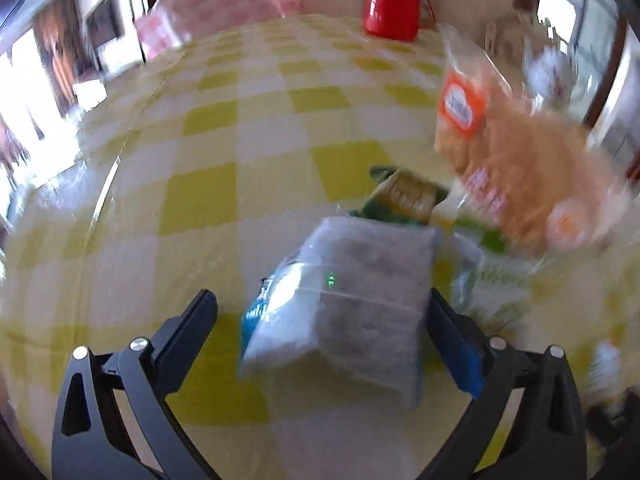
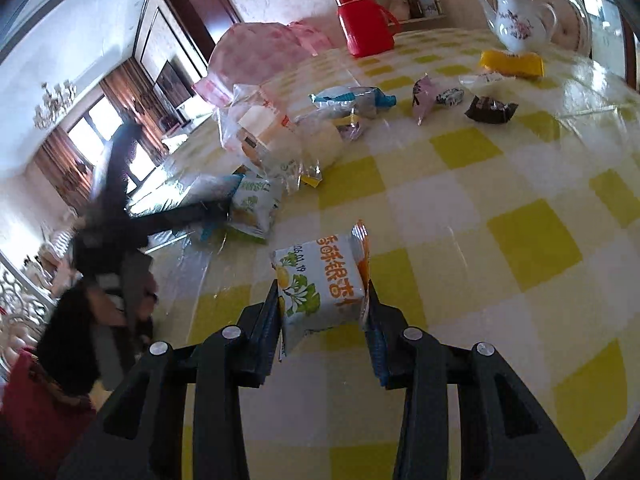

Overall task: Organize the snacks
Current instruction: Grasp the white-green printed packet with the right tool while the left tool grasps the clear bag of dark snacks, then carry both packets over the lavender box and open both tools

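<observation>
Bright windows – dark wood door

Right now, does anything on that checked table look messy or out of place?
Yes. The snack packets lie in a loose, overlapping heap at the table's left side, and a few small wrappers sit scattered apart near the white teapot. Nothing looks spilled or torn.

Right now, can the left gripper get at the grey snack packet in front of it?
Probably yes. The grey packet already lies between the left gripper's fingers, nothing covering it; the pads do not clearly press it yet, and the view is blurred.
</observation>
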Available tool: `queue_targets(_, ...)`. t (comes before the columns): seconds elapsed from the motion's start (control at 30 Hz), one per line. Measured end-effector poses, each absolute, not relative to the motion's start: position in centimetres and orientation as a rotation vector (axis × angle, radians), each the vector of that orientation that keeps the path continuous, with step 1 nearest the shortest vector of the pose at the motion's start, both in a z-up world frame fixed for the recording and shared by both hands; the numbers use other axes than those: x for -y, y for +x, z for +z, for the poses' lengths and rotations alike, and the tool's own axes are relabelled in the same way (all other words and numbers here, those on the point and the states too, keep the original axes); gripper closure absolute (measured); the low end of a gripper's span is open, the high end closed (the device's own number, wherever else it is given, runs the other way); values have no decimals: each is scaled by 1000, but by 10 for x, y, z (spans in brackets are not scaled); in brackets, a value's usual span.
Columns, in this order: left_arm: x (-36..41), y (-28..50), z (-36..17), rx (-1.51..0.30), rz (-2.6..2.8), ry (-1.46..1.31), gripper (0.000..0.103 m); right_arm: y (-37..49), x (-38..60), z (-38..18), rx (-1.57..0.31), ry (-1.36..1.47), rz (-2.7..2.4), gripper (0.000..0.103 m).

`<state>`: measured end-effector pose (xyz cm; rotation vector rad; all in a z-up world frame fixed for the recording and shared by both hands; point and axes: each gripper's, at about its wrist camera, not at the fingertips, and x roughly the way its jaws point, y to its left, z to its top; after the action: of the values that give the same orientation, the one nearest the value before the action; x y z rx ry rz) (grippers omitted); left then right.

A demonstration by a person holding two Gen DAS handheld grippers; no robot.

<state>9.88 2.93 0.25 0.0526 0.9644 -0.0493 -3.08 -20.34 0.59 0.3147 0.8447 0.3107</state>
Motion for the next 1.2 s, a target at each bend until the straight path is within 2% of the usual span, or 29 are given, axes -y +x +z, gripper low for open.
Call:
queue_targets(0.03,-29,96,6,-931,-72,46,43,-32,204,7,-842,320,312,64)
queue_targets(0.27,-32,77,12,-862,-107,-59,45,-34,207,8,-823,341,331,64)
queue_targets(0.7,-41,-9,16,-820,-91,-202,44,-37,208,10,-809,359,335,65)
queue_targets(1.2,-65,-85,24,-784,-134,-176,43,-64,200,16,-768,331,394,65)
